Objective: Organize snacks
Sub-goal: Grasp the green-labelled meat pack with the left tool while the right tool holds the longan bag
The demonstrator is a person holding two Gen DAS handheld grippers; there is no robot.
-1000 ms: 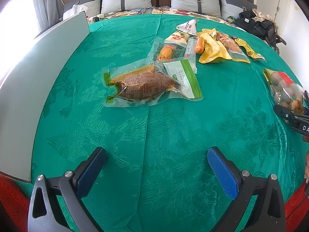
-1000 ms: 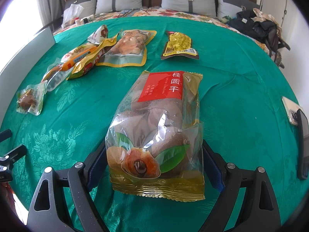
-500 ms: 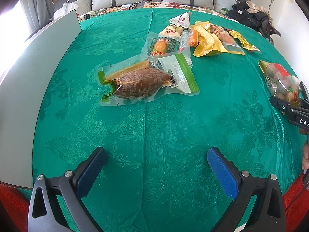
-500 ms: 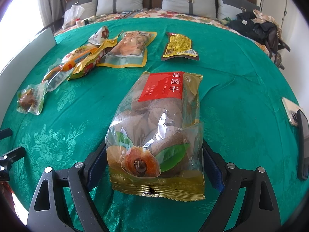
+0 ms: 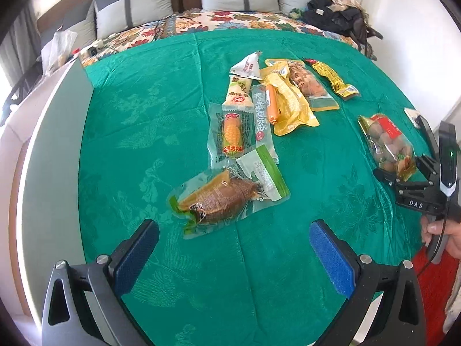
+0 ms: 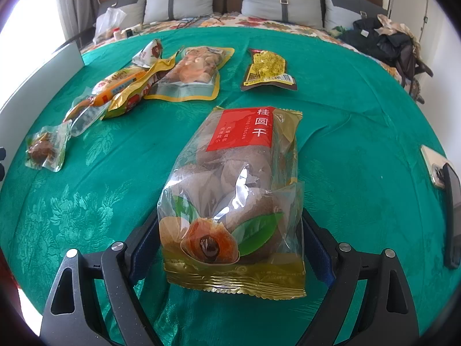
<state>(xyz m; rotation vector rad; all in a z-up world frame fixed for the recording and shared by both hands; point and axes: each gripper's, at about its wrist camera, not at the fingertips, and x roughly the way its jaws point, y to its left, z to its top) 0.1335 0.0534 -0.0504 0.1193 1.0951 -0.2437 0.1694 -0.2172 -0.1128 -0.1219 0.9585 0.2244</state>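
R gripper (image 6: 230, 239) fingers clamp longan bag (image 6: 236, 190); L gripper (image 5: 234, 255) empty.

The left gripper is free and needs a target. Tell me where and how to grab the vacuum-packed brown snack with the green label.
Take the vacuum-packed brown snack across its thick brown middle, coming from above with the open left gripper. The pack lies flat on the green cloth with thin film edges that offer little to pinch, while the bulge probably fits between the fingers. Avoid the green-label end, which overlaps the corn packet.
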